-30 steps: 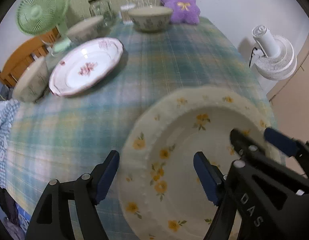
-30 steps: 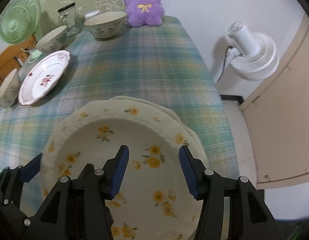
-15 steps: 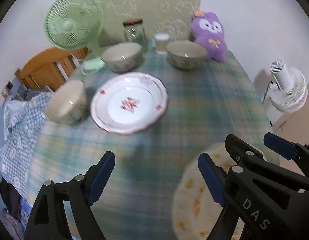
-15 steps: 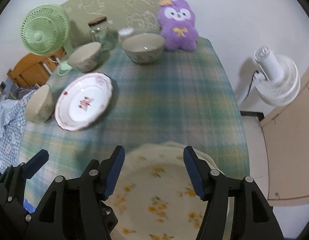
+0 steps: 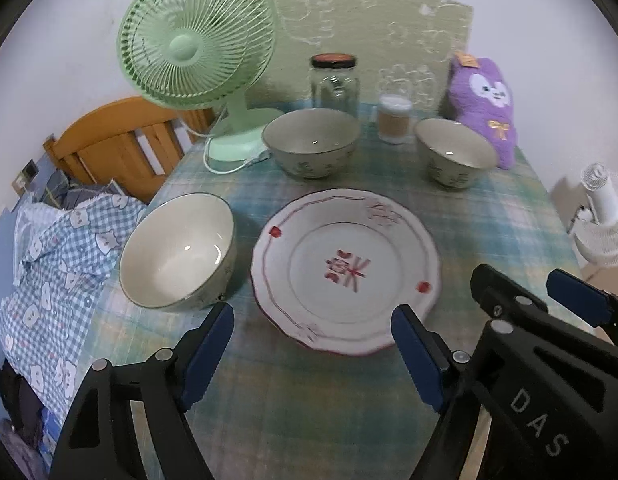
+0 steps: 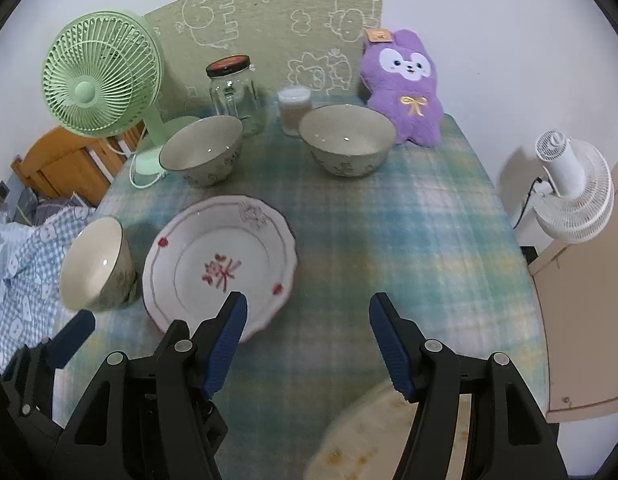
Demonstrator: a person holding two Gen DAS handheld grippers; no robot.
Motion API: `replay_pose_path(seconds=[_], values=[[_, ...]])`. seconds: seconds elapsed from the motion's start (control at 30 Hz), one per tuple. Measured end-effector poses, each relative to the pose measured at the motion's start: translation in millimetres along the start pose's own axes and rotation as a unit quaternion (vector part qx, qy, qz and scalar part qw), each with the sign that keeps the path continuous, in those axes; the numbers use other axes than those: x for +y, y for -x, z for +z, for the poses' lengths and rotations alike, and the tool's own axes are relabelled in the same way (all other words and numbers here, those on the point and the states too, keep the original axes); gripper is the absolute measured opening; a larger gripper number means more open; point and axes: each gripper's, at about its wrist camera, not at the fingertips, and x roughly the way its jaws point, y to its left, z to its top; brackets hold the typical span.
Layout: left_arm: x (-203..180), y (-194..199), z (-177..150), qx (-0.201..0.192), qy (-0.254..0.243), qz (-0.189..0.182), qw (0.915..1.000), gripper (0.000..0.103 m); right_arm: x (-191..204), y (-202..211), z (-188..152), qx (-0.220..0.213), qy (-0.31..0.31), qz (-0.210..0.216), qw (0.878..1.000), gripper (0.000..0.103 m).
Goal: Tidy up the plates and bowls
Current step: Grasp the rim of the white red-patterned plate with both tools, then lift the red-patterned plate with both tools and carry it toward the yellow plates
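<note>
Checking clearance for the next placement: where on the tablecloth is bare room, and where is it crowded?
Bare cloth lies right of the red-patterned plate, running from the right-hand far bowl toward the yellow-flowered plates at the near edge. The left and back are crowded: near-left bowl, far-left bowl, green fan, jar, cup, plush toy.

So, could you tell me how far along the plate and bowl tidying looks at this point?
Done: yellow-flowered plates sit at the table's near edge, apparently stacked. In hand: nothing. The left gripper, jaws closing, and the open right gripper are both empty above the tablecloth. Left: the red-patterned plate lies alone, and three bowls stand apart, unstacked.
</note>
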Motion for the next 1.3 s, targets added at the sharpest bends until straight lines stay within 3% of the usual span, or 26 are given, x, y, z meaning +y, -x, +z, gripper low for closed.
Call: replay_pose_path(seconds=[0.4,0.87,1.07,1.2,1.3], values=[[15.3,-56.4,1.4,0.040,0.066,0.045,0.9960,0.076,22.0,-61.2,18.0,0.013,0.025,-0.013,1.000,0.067],[14.8,-92.9,2.7,0.056,0.076,0.061,0.9936,0.059,27.3,-114.8,27.7,0.037,0.038,-0.003,0.999,0.061],[14.2,-95.4,6.8,0.048,0.077,0.063,0.9939,0.056,29.9,-126.1,32.2,0.040,0.043,-0.003,0.998,0.051],[14.2,-95.1,7.0,0.049,0.069,0.062,0.9945,0.056,29.8,-125.2,30.7,0.040,0.053,-0.020,0.998,0.038],[14.3,-95.3,7.5,0.053,0.062,0.056,0.9951,0.056,26.6,-123.1,30.0,0.049,0.049,-0.020,0.997,0.038]])
